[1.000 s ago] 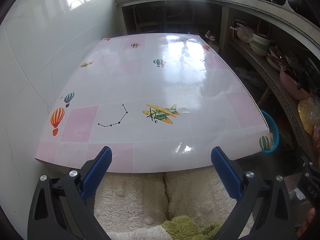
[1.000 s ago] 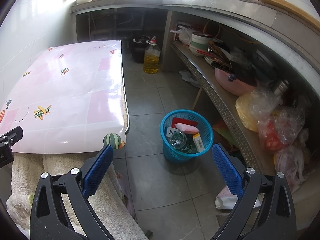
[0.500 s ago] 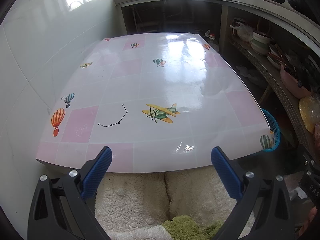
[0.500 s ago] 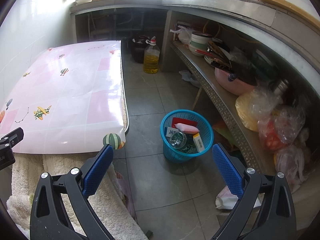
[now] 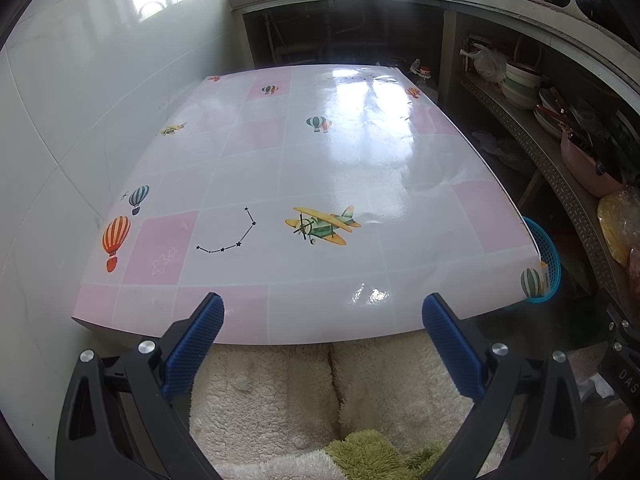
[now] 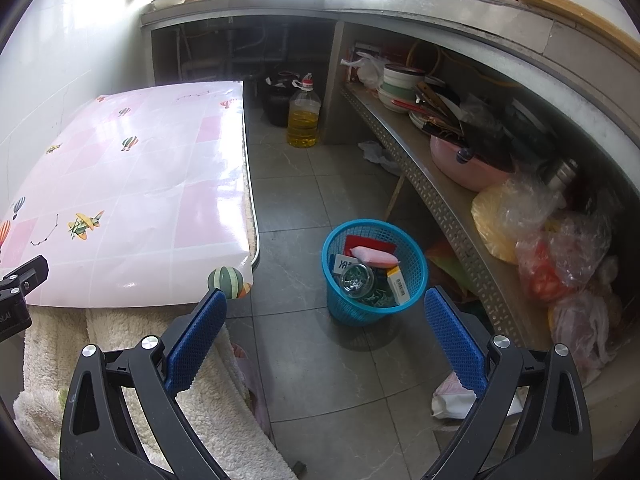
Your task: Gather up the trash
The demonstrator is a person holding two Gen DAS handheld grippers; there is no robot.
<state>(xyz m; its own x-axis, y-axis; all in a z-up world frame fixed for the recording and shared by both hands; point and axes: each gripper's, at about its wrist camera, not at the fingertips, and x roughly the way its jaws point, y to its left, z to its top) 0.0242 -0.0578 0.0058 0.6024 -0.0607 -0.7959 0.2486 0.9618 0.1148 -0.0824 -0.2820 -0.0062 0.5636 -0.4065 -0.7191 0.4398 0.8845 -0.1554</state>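
Two grippers, both empty: the left gripper [image 5: 322,334] hangs over the near edge of the bench [image 5: 304,168] with its blue fingers [image 5: 192,344] spread wide and nothing between them; the right gripper [image 6: 326,334] is likewise released, fingers [image 6: 452,342] apart, aimed at the floor. Change over the last second: almost none. Both views are framed nearly as before, the left one drifting only a shade, and no item has moved. Bench top, pink-and-white oilcloth printed with balloons and a biplane: bare in both views, no litter showing on it. Blue mesh wastebasket [image 6: 374,276]: on the grey floor tiles at about 3 o'clock of the bench's near corner, just beside it, centred between the right fingers in the right wrist view. Contents: pink wrapped bar [image 6: 374,257], red packet, small printed boxes, a round clear lid or jar top; exact kinds too small to tell. Cooking-oil jug [image 6: 304,118]: upright at 12 o'clock of the basket, well apart, by the counter base. Crumpled white scraps: one on the floor under the shelf [image 6: 378,154], another behind the right-hand finger [image 6: 454,400]. Judgement: the stillness with bench bare and basket filled suggests collection is at or near its end, unless the floor scraps count.
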